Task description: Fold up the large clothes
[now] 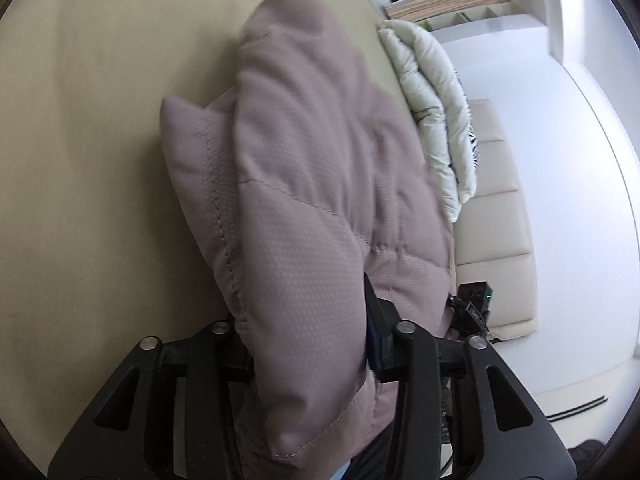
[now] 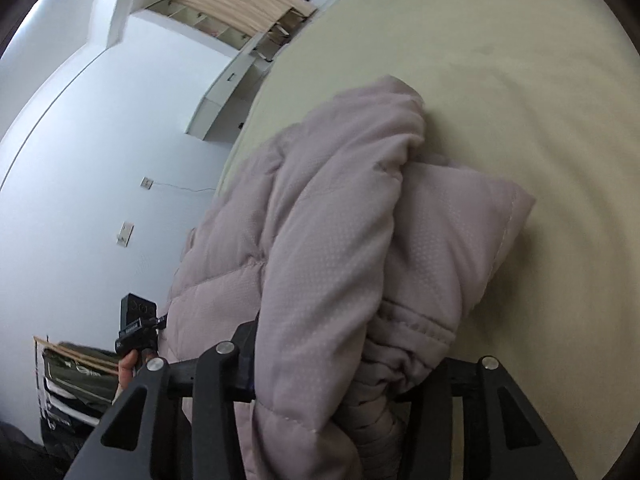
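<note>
Both the left gripper (image 1: 312,344) and right gripper (image 2: 340,364) clench the mauve quilted puffer jacket (image 1: 320,168), its length running away over the beige bed (image 1: 80,120).

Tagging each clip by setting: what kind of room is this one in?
Most likely a bedroom. A wide bed with a plain beige sheet fills both views, with a padded cream headboard at one end and a folded pale quilt lying by it. A mauve puffer jacket lies bunched on the bed.
</note>
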Available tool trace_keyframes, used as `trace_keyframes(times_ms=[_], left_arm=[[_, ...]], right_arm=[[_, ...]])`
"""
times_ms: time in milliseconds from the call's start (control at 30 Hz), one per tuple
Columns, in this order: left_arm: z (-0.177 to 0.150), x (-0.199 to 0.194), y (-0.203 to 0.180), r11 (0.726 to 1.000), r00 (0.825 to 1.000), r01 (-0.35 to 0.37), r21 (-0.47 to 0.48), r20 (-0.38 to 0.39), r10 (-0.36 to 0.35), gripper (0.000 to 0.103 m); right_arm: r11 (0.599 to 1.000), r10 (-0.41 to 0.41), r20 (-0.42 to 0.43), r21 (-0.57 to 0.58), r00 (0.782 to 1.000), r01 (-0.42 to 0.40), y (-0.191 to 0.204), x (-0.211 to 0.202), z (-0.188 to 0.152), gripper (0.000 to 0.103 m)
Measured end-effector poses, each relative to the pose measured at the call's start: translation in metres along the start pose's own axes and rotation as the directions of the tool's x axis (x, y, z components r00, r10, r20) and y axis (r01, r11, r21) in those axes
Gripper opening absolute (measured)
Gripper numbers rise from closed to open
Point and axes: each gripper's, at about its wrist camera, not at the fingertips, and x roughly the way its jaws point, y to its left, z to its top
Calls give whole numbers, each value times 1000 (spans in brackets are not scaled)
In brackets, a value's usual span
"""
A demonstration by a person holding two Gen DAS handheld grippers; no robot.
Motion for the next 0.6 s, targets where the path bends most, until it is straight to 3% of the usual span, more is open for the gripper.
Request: trace_keyframes(times_ms=[100,300,600], left_arm=[[-2,14,8,999,999,26,-28,27,-25,47],[-1,23,-8,999,998,-25,-25,61,27,50],[-22,-19,-46,990,974,-141,14,179,136,50]], right_arm=[[993,72,73,84,995,-78,-30,9,-14,61],[992,27,120,118,992,-41,-23,-2,-22,65],[979,-42,272,203,961,-14,-31,-68,-75,66]])
